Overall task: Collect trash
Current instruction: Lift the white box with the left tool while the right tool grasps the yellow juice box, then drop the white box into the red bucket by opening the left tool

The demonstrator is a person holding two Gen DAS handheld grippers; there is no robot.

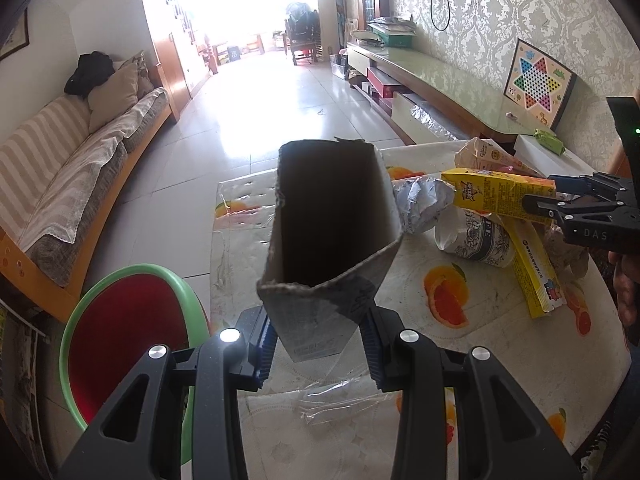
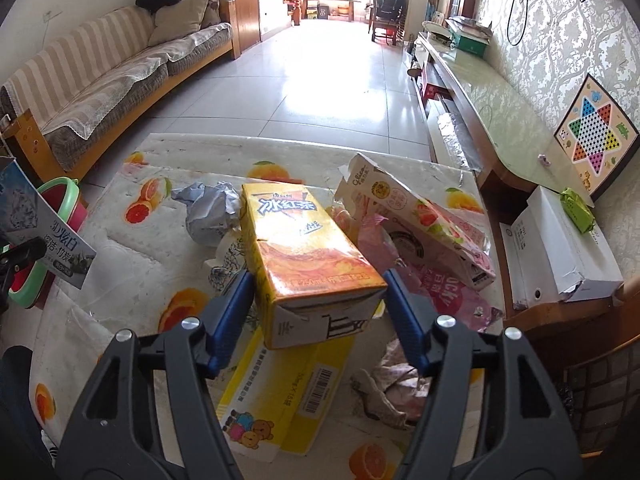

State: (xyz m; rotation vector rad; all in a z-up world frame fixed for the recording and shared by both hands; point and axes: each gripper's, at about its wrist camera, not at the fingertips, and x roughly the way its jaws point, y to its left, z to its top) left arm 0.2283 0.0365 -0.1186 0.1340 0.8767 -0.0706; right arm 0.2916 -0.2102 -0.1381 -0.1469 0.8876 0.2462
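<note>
My left claw [image 1: 316,344] is clamped on an opened, flattened toothpaste-style carton [image 1: 332,232], pinching it only at its lower corner, so the long hollow sleeve stands up and away from the fingers; my worry is that it pivots or slips out when I swing toward the green-rimmed red bin [image 1: 120,340], which sits on the floor just off the surface's left edge. If I let go before the carton is over the bin's mouth, it could catch the rim and drop to the floor. My right claw [image 2: 316,308] has its jaws apart, straddling the iced tea drink carton [image 2: 304,264], and I cannot tell whether the pads touch its sides. That carton lies tilted on top of a flat yellow box [image 2: 280,396], so closing off-centre could skid it sideways or crush it, and if any liquid is left inside, a hard squeeze might push it out. The surface [image 2: 132,264] is crowded: a crumpled paper ball [image 2: 208,212], a torn Glico box [image 2: 404,208] and a pink Pocky wrapper [image 2: 432,296] lie right beside the carton, so a lift could drag or topple neighbours. The two claws work near each other, and crossing paths could knock either load loose.
</note>
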